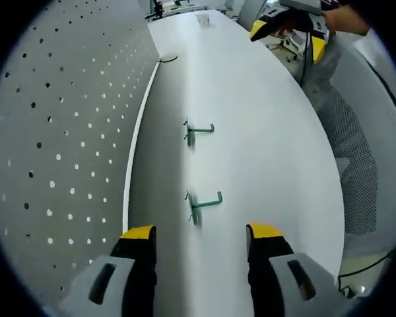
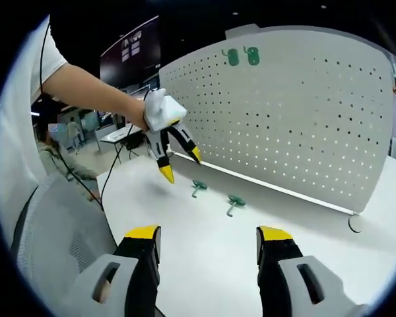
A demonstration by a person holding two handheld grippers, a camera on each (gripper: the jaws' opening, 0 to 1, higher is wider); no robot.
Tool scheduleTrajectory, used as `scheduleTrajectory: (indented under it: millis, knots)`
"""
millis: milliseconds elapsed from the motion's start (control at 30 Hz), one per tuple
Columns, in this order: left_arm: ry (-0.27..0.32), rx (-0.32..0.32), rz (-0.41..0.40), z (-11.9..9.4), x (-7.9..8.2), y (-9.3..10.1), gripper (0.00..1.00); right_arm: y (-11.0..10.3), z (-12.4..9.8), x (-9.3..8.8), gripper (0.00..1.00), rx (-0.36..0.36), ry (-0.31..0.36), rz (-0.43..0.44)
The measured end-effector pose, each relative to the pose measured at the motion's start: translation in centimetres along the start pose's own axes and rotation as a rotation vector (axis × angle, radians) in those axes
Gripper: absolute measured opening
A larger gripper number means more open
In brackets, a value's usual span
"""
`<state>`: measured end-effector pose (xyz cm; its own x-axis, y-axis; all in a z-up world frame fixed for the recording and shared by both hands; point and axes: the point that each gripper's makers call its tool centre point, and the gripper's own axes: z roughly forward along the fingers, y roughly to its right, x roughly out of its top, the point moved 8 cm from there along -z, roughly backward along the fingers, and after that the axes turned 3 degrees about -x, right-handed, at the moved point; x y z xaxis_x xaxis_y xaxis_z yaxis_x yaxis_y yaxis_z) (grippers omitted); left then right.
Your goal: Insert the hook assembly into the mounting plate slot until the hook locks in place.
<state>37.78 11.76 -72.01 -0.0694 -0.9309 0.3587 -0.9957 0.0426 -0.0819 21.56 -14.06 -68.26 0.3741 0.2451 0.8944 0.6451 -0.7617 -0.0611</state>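
Observation:
Two green hooks lie on the white table: a near hook (image 1: 201, 203) (image 2: 199, 187) and a farther hook (image 1: 197, 131) (image 2: 234, 203). Beside them stands the grey perforated mounting plate (image 1: 59, 145) (image 2: 284, 112), upright along the table's edge. Two more green hooks (image 2: 241, 56) hang near its top. My left gripper (image 1: 201, 234) is open just short of the near hook, nothing between its jaws; in the right gripper view it (image 2: 179, 162) hangs above the table, held by a person's hand. My right gripper (image 2: 208, 238) is open and empty; from the left gripper view it (image 1: 289, 34) sits far off.
The white table (image 1: 264, 145) (image 2: 204, 264) stretches ahead. A grey mesh chair (image 1: 356, 172) (image 2: 53, 238) stands by the table's edge. A person's arm (image 2: 86, 86) reaches in from the left. A round foot (image 2: 355, 223) of the plate rests on the table.

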Motion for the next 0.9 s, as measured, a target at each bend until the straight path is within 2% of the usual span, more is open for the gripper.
scheduleTrajectory:
  millis: [267, 633, 900]
  knots:
    - [-0.023, -0.025, 0.025, 1.4, 0.3, -1.0, 0.53, 0.1, 0.1, -0.2, 0.57, -0.008, -0.015, 0.007]
    - [-0.053, -0.091, 0.021, 3.3, 0.3, -1.0, 0.49, 0.5, -0.1, -0.1, 0.56, -0.033, -0.002, 0.017]
    - [-0.075, -0.111, 0.019, 3.8, 0.1, -0.7, 0.48, 0.8, -0.4, 0.1, 0.55, -0.047, 0.012, 0.031]
